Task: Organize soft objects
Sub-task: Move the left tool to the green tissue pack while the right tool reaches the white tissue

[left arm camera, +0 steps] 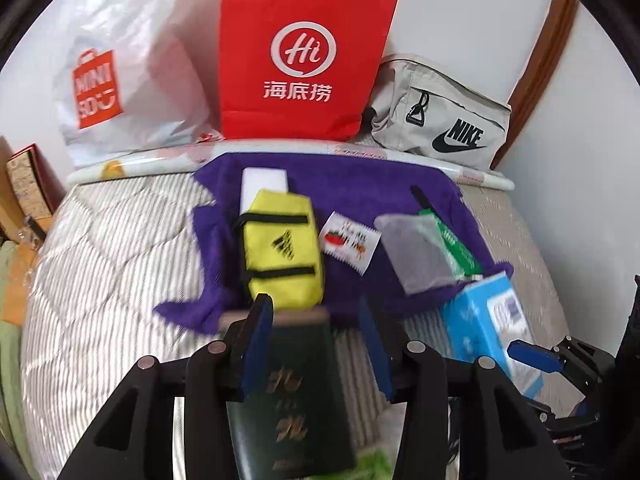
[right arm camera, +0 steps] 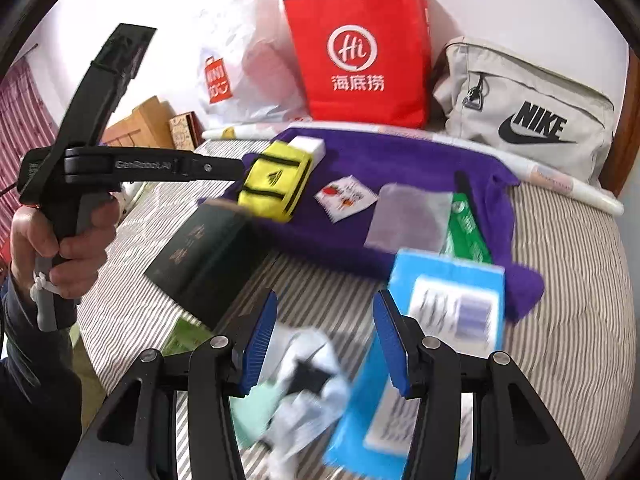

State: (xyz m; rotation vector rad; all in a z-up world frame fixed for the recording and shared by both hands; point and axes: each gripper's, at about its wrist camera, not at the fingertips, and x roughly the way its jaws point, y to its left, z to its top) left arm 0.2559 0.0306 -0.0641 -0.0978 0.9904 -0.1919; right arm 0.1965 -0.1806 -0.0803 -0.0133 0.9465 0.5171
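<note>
A purple towel (left arm camera: 360, 196) (right arm camera: 400, 160) lies on the striped bed. On it are a yellow pouch (left arm camera: 280, 248) (right arm camera: 276, 184), a white block (left arm camera: 264, 184), a small snack packet (left arm camera: 348, 246) (right arm camera: 346, 196), a grey mesh pouch (left arm camera: 416, 252) (right arm camera: 408, 216) and a green packet (left arm camera: 456, 244) (right arm camera: 468, 236). My left gripper (left arm camera: 316, 316) is open above a dark green booklet (left arm camera: 296, 392) (right arm camera: 208, 256), just short of the yellow pouch. My right gripper (right arm camera: 324, 308) is open above a crumpled white and black bundle (right arm camera: 308, 384), with blue tissue packs (right arm camera: 448, 300) beside it.
A red paper bag (left arm camera: 300, 60) (right arm camera: 360, 52), a white plastic shopping bag (left arm camera: 120, 80) (right arm camera: 244, 60) and a grey Nike bag (left arm camera: 444, 120) (right arm camera: 528, 116) stand along the wall behind the bed. Boxes (left arm camera: 24, 184) stand at the left.
</note>
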